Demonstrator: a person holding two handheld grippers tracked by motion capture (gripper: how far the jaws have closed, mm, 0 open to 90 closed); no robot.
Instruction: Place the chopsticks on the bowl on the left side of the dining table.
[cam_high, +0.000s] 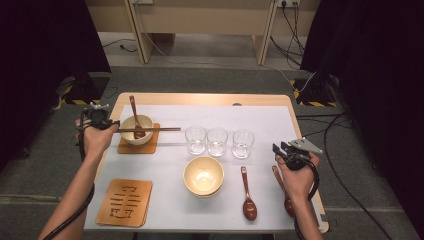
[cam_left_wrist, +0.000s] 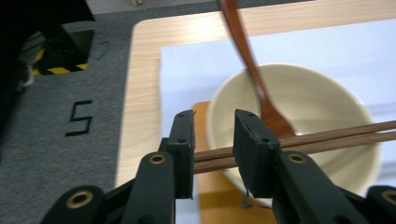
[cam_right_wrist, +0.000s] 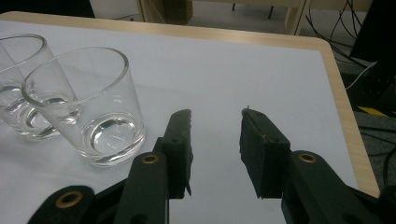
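Across bowl (cam_high: 136, 128), chopsticks (cam_high: 150, 129); released.

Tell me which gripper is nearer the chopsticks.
Left. The left gripper sits at the chopsticks' near end, jaws open on either side of them. The right gripper is across the table, beyond the glasses.

each gripper (cam_high: 280, 148) has two black jaws with flat ribbed pads (cam_right_wrist: 180, 151), brass-coloured pivot rivets, a grey three-cornered top plate (cam_high: 306, 145) and a black trailing cable (cam_high: 75, 212). forearms bare, no sleeves.
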